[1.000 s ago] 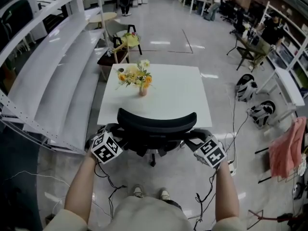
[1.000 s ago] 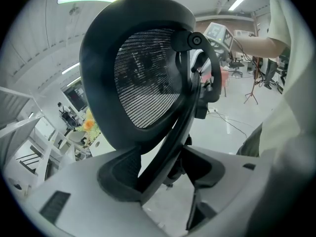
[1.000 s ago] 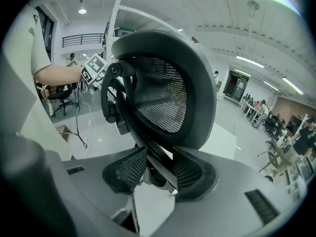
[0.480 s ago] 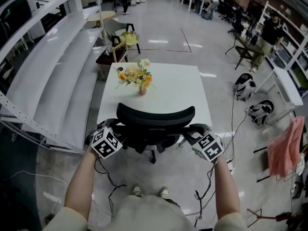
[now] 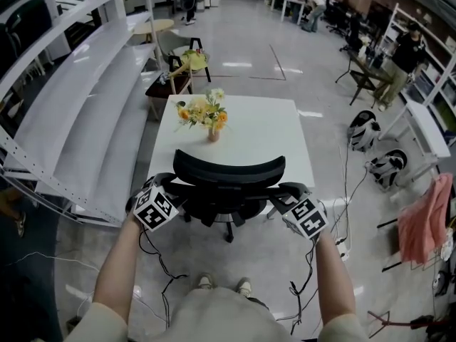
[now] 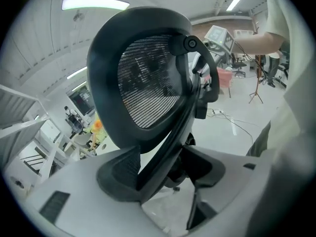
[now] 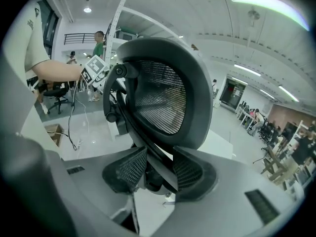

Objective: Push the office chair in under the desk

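Chair status: office chair (image 5: 229, 171) sits at the near edge of the white desk (image 5: 274, 130), facing it. From the head view its curved backrest top overlaps the desk's near rim. The backrest hides the seat, so how far it is under the desk cannot be told. Part of the base shows on the floor on the person's side.

Left tongs (image 6: 164, 170): jaws stand partly apart with the chair's black back-support strut running between them. The strut lies against one pad. Whether the other pad also presses on it cannot be told (dark chair hardware fills that gap).

Right tongs (image 7: 158, 171): jaws partly apart, closed on the matching strut on the other side, with a ribbed pad up against each face of it. The mesh backrest rises just above both sets of jaws.

In the head view, both tongs sit low at the backrest's two sides, roughly level with each other, forearms reaching forward and marker cubes facing up.

On the desk: a small vase of yellow and white flowers (image 5: 206, 116) toward the far left corner, well apart from the chair.

Around it: grey shelving (image 5: 78, 98) along the left, cables (image 5: 308, 291) on the glossy floor, and a pink cloth (image 5: 422, 221) at the right edge.
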